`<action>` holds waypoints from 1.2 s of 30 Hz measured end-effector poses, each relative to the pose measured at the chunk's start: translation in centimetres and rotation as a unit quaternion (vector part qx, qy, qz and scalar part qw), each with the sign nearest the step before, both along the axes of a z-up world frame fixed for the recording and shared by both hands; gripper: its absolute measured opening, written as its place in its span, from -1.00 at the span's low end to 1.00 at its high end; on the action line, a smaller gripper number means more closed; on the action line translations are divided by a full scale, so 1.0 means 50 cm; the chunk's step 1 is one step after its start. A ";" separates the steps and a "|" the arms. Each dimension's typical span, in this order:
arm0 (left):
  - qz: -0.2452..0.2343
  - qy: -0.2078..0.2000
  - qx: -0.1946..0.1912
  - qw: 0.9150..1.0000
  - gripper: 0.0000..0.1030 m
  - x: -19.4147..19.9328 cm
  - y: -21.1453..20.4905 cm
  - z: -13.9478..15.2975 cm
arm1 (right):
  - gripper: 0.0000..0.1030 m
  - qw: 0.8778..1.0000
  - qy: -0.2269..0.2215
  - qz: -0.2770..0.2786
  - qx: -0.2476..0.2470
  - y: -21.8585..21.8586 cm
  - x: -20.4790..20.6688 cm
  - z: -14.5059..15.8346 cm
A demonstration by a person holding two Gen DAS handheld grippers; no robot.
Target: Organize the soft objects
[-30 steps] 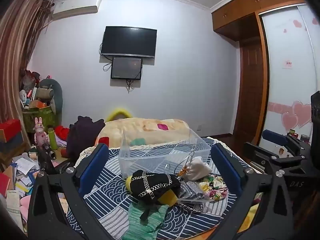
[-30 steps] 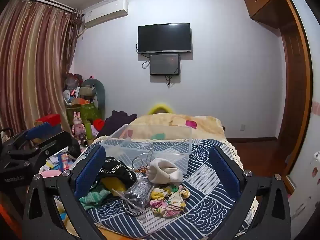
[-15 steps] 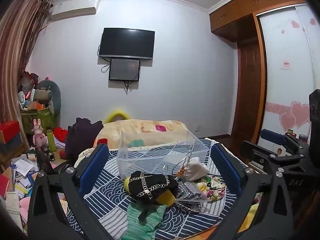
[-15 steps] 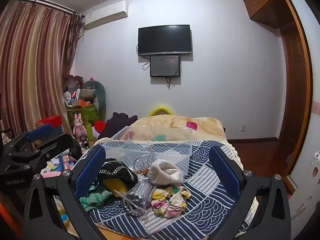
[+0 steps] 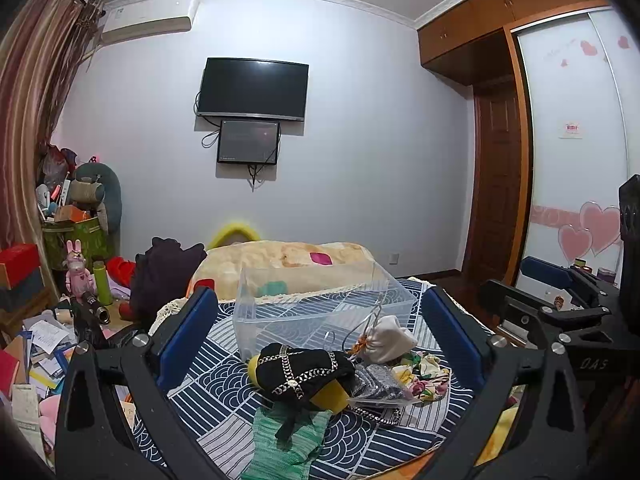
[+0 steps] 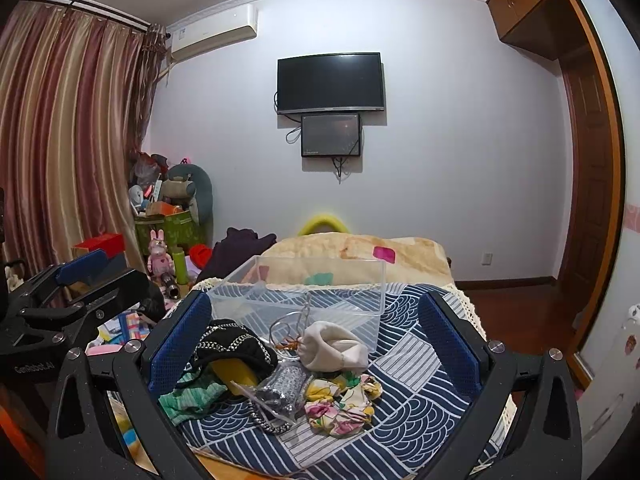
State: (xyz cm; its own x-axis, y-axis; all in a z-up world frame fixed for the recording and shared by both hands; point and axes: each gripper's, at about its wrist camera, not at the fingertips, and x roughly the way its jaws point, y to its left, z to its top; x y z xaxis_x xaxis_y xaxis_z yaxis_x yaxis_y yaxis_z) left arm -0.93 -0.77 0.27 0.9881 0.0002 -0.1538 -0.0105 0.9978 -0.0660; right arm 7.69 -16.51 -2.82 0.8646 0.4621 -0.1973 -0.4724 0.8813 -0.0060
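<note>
A pile of soft things lies on a blue patterned cloth [image 5: 224, 396] in front of an empty clear plastic bin [image 5: 320, 312]: a black piece with a silver chain [image 5: 304, 368], a green knit piece [image 5: 288, 440], a cream pouch [image 5: 386, 344], a floral scrunchie [image 5: 424, 372] and a grey glitter piece [image 5: 376, 380]. My left gripper [image 5: 318, 344] is open and empty, above and short of the pile. My right gripper [image 6: 314, 348] is open and empty too, framing the black piece [image 6: 236, 350], the pouch [image 6: 336, 348], the scrunchie [image 6: 344, 400] and the bin [image 6: 304, 300].
A bed with a beige blanket [image 5: 288, 260] lies behind the bin. Clutter, toys and papers [image 5: 52, 320] fill the left side. A wardrobe [image 5: 576, 160] stands at the right. Each gripper shows at the edge of the other's view.
Both views have tilted up slightly, so the pile sits a little lower in frame. Nothing on the cloth has moved. Both grippers stay open.
</note>
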 end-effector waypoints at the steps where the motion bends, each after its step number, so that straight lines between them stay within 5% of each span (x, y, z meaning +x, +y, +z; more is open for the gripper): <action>1: 0.000 0.000 0.000 1.000 1.00 0.000 -0.001 0.000 | 1.00 1.000 0.000 0.001 0.001 0.000 0.000 0.000; 36: -0.005 -0.006 -0.003 1.000 1.00 -0.007 -0.002 0.005 | 1.00 1.000 -0.002 0.007 0.009 -0.003 -0.010 0.005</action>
State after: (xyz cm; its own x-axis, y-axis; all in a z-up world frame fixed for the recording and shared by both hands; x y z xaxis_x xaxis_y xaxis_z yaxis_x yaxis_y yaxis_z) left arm -1.29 -0.87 0.50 0.9898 -0.0101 -0.1421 -0.0002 0.9974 -0.0723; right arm 7.21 -16.64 -2.55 0.8585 0.4781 -0.1852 -0.4854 0.8742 0.0067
